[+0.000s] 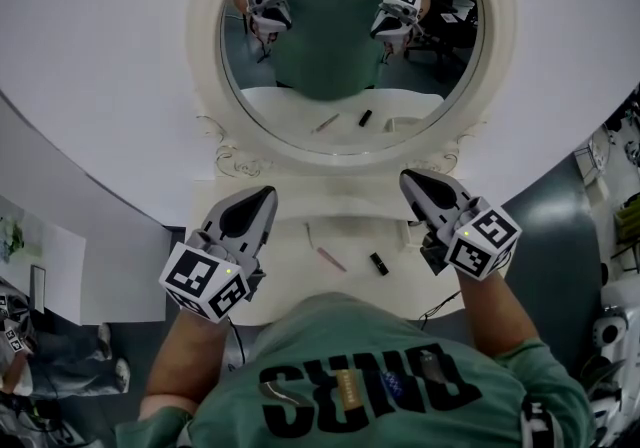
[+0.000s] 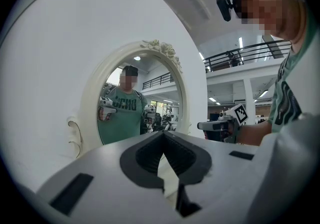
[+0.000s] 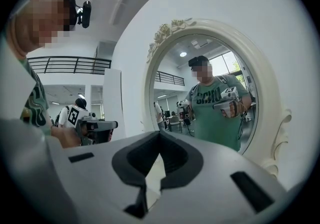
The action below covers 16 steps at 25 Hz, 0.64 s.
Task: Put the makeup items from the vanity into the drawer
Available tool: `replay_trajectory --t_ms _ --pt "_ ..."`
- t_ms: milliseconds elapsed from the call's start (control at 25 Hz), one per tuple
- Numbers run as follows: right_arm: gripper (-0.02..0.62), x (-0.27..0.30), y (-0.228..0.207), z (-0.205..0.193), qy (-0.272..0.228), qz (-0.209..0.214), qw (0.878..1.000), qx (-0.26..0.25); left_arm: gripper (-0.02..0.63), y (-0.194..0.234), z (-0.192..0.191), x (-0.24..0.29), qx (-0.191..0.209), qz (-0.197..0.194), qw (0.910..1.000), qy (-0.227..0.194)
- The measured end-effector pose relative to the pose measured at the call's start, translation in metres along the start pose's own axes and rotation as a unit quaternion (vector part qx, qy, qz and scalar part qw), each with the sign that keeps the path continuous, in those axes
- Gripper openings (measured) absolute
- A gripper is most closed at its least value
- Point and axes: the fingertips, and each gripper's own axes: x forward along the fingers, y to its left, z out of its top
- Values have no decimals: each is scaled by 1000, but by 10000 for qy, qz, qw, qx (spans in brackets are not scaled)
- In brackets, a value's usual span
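Note:
On the white vanity top (image 1: 352,232) lie a thin pink pencil-like stick (image 1: 330,259), a small black tube (image 1: 379,263) and a pale thin stick (image 1: 308,233). My left gripper (image 1: 268,193) hovers over the vanity's left side, shut with nothing in it. Held over the right side, my right gripper (image 1: 407,176) is also shut and holds nothing. Both point toward the mirror, above and apart from the items. In the left gripper view the jaws (image 2: 162,135) meet at a point; in the right gripper view (image 3: 160,134) they do the same. No drawer shows.
An oval mirror (image 1: 350,36) in an ornate white frame (image 1: 232,158) stands at the vanity's back against a white wall. My green-shirted torso (image 1: 350,376) covers the vanity's front edge. Grey floor with equipment (image 1: 610,326) lies to the right, more floor clutter (image 1: 20,336) to the left.

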Motion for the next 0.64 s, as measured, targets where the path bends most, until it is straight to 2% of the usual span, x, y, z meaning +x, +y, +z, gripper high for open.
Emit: replay_trajectory --t_ms 640 --pt "9 -2 5 0 -2 133 9999 0 8 -4 -2 3 -95 -40 9999 14"
